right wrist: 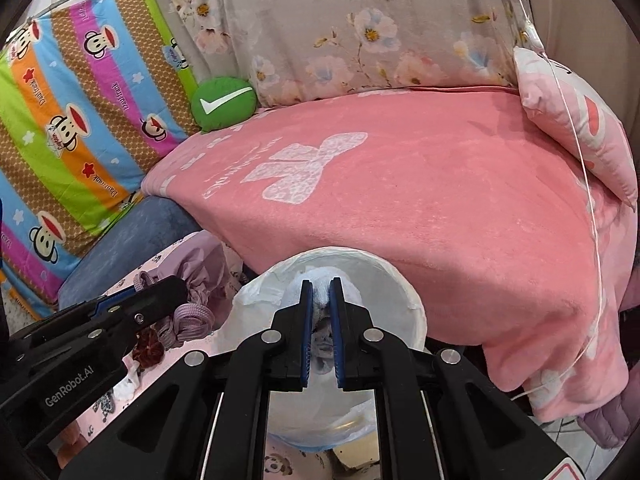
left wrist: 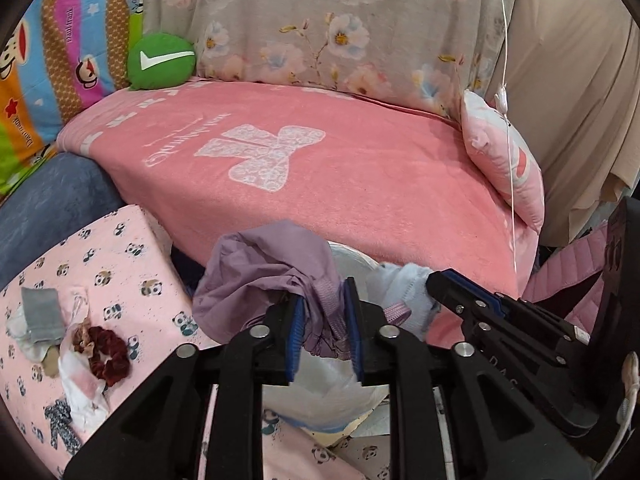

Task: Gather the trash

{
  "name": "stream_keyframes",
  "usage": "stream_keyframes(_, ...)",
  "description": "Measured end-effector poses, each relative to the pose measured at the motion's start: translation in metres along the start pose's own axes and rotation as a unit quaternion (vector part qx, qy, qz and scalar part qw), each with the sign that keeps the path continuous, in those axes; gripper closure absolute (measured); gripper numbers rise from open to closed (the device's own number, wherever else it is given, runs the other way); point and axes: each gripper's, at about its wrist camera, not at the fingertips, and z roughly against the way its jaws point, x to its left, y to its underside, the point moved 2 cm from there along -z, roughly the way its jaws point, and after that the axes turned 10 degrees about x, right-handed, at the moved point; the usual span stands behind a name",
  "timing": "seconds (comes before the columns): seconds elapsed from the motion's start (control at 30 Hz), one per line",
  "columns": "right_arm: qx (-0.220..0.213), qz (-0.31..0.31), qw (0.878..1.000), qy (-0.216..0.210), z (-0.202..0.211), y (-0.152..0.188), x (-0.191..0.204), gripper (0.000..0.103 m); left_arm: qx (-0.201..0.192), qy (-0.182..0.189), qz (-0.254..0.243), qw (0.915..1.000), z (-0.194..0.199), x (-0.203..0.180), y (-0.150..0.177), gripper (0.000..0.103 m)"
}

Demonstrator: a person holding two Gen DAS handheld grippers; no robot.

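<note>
Right gripper [right wrist: 319,304] fingers pinch pale blue cloth [right wrist: 320,286] directly over white-lined bin [right wrist: 400,280]; left gripper [left wrist: 324,312] fingers pinch purple bag [left wrist: 260,264] just left of bin

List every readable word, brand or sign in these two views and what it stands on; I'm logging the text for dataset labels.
"GenRobot.AI": on the body of the left tool, seen in the right wrist view.
White check mark, no words: on the green round cushion.
"Paul Frank" (probably; small and skewed): repeated on the striped monkey-print fabric.
White cursive script beside the bow motif on the pink blanket: upside down, unreadable.
Embossed letters on the right tool: not legible.
</note>
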Motion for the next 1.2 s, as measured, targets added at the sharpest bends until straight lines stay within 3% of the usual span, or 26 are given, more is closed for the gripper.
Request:
stream_keyframes(0.07,0.000,-0.007,1.000,0.000,-0.003,-0.004,-0.007,0.089,0.006,-0.002,0.004,1.0000,-0.005,0.000,-0.002,0.044)
stream_keyframes(0.13,-0.001,-0.009,1.000,0.001,-0.005,-0.005,-0.011,0.088,-0.008,-0.015,0.012,0.9998,-0.004,0.002,-0.002,0.024)
stream_keyframes(0.2,-0.001,-0.008,1.000,0.004,-0.007,-0.006,-0.012,0.087,-0.020,-0.027,0.012,0.9993,-0.001,0.003,-0.003,0.015)
stream_keyframes(0.43,0.000,-0.007,1.000,0.001,-0.006,0.000,-0.007,0.068,-0.025,-0.058,0.031,0.9975,0.008,0.019,0.003,0.014)
stream_keyframes(0.93,0.018,0.022,0.999,-0.014,0.000,0.031,0.040,0.059,-0.023,-0.101,0.108,0.9888,0.031,0.077,0.038,0.014)
stream_keyframes(1.2,0.037,0.057,0.997,-0.035,-0.002,0.050,0.083,0.058,-0.014,-0.161,0.151,0.9752,0.050,0.122,0.070,0.012)
